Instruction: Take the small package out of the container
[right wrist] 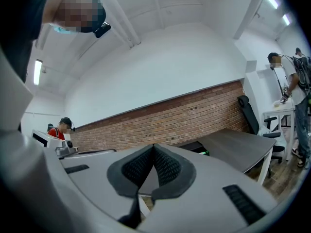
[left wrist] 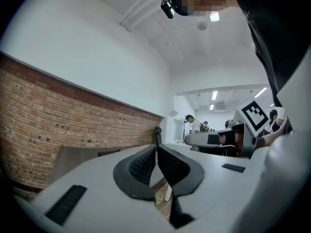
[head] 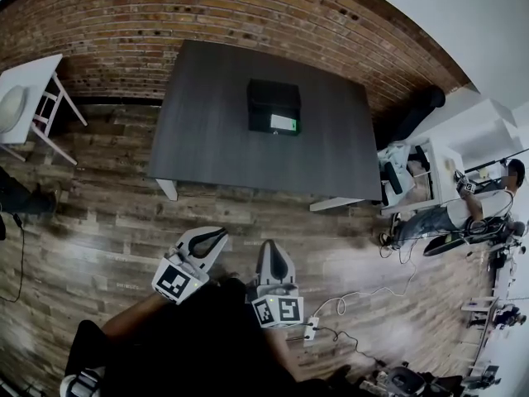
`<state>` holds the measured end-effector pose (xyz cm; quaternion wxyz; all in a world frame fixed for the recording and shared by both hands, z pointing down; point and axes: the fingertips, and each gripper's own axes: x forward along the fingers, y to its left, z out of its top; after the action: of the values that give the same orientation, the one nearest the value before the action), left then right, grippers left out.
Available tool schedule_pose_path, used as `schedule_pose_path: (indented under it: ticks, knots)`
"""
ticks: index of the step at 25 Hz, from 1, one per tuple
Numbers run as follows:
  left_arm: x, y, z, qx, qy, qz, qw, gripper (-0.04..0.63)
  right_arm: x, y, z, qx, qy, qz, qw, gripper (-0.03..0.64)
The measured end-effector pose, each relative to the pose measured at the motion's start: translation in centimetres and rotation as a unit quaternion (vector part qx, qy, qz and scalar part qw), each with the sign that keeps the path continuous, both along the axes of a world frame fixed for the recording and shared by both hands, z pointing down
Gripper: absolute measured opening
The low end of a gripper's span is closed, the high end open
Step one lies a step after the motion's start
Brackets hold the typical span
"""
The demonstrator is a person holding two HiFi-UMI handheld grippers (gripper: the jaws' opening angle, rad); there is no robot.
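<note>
A black container (head: 274, 106) stands on the dark grey table (head: 207, 139) near the brick wall, with a white and green package (head: 283, 122) showing at its front edge. In the right gripper view the black container (right wrist: 192, 147) sits on the dark table (right wrist: 238, 147) past the jaws. My left gripper (head: 216, 236) and right gripper (head: 274, 248) are held side by side over the wooden floor, well short of the table. Both are shut with nothing between the pads, as the left gripper (left wrist: 156, 147) and right gripper (right wrist: 153, 147) show in their own views.
A white table and stool (head: 25, 98) stand at the far left. An office chair (head: 417, 110) and white desks with a seated person (head: 471, 205) are at the right. Cables (head: 364, 292) lie on the wooden floor. A brick wall (head: 207, 15) runs behind the table.
</note>
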<state>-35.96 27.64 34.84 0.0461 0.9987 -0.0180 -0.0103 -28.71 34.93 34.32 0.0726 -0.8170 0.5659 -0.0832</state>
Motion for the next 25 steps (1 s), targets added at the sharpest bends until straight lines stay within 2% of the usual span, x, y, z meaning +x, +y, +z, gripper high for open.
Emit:
schedule_pose_path:
  ticks: [4,10,13,20,25]
  knots:
    - [-1.0,-1.6,-0.1,0.010,0.008,0.001,0.9999,0.041,-0.9,-1.6,0.1,0.000,0.003,0.003,1.000,0.024]
    - [-1.3,-2.7,1.0,-0.004,0.002,-0.002,1.0000,0.041,-0.9,-2.6,1.1,-0.007,-0.004,0.006,1.000,0.024]
    - [-0.9,-3.6,1.3,0.009,-0.001,-0.003,1.0000,0.041,-0.3,-3.4,1.8,-0.006,-0.008,0.004,1.000,0.023]
    - [2.2,-4.9,1.8,0.007,-0.008,-0.008,0.9999,0.041,2.8,-5.1,2.2,-0.001,-0.011,-0.004,1.000,0.023]
    - [6.7,-6.4,1.8,0.004,-0.008,-0.008,0.9999,0.041,7.2,-6.7,2.4,-0.002,-0.014,-0.007,1.000,0.023]
